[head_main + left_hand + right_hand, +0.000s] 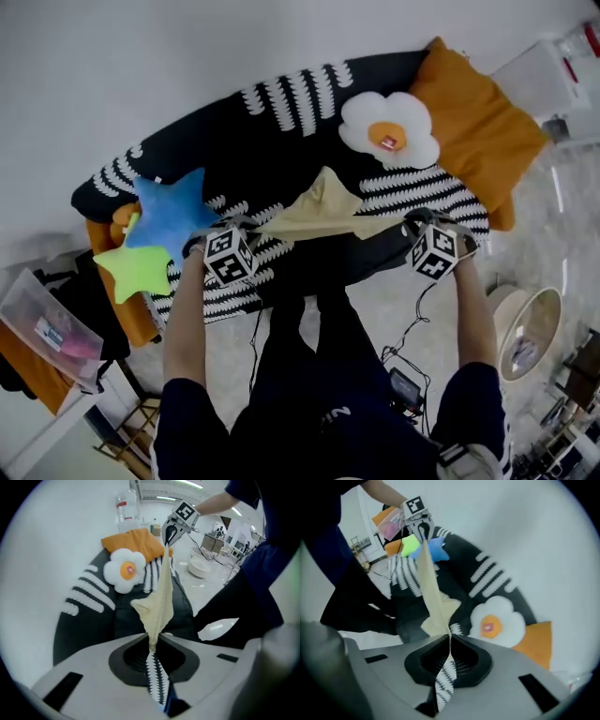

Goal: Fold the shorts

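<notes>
Now we hold one pair of cream shorts (323, 214) stretched taut between two hand-held grippers, hanging clear above black-and-white patterned cover (281, 141). Jaws of left hand-held gripper (249, 225) pinched tight on one end of fabric; jaws of right hand-held gripper (410, 223) pinched on other end. On cover we count: one fried-egg cushion (389, 131), two star cushions, blue (173, 211) and green (141, 265), one orange pillow (473, 122).

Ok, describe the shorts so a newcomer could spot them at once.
Start at the black cover with white stripes. Above its near edge, the left claw and right claw pinch the shorts, a cream cloth stretched between them. Unlike the blue star cushion and egg cushion lying there, they are plain and held aloft.
</notes>
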Demonstrator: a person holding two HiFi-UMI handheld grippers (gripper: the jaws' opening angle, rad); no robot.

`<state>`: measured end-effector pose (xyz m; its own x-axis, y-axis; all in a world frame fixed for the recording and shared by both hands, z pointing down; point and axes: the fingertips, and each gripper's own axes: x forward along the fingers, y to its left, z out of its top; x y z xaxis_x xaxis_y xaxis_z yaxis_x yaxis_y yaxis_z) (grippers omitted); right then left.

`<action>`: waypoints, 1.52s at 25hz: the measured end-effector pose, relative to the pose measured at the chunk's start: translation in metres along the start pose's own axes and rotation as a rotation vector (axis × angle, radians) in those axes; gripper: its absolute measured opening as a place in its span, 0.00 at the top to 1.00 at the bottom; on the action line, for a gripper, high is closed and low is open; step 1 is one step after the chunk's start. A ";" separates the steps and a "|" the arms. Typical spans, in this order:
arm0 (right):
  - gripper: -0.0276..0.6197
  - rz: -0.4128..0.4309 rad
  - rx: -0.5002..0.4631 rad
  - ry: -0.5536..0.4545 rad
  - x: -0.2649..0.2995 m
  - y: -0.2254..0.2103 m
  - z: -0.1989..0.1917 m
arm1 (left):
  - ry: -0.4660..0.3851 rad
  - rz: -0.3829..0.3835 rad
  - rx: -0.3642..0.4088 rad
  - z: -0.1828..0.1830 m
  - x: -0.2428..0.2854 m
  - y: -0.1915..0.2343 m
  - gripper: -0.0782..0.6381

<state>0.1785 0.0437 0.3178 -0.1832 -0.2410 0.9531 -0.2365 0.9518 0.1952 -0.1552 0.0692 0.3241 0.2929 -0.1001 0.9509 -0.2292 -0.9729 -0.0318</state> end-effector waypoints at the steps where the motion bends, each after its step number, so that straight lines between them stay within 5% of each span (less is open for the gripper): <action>1: 0.92 -0.107 0.012 -0.042 -0.019 -0.039 0.019 | -0.031 0.055 -0.013 0.008 -0.023 0.026 0.83; 5: 0.92 -0.534 -0.014 -0.181 -0.121 -0.156 0.086 | -0.187 0.256 -0.043 0.047 -0.126 0.105 0.83; 8: 0.92 -0.649 -0.082 -0.225 -0.174 -0.172 0.109 | -0.240 0.298 0.006 0.061 -0.178 0.115 0.83; 12: 0.92 -0.543 -0.164 -0.202 -0.168 -0.119 0.092 | -0.206 0.224 0.108 0.050 -0.172 0.073 0.83; 16: 0.92 -0.346 -0.201 -0.091 -0.098 -0.025 0.047 | -0.151 0.065 0.114 0.015 -0.099 -0.005 0.83; 22: 0.92 -0.070 -0.199 0.091 0.024 0.117 -0.047 | -0.089 -0.223 0.051 -0.032 0.054 -0.146 0.83; 27: 0.92 0.104 -0.146 0.223 0.061 0.202 -0.116 | -0.089 -0.399 -0.149 -0.028 0.120 -0.235 0.83; 33: 0.92 0.208 -0.095 0.299 0.055 0.242 -0.153 | -0.107 -0.461 -0.252 -0.022 0.132 -0.281 0.83; 38: 0.92 0.090 -0.036 0.274 0.060 0.194 -0.145 | -0.171 -0.379 -0.432 -0.007 0.134 -0.257 0.83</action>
<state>0.2604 0.2411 0.4468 0.0641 -0.0997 0.9929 -0.1962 0.9743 0.1105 -0.0630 0.3076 0.4620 0.5649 0.1707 0.8073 -0.4255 -0.7780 0.4622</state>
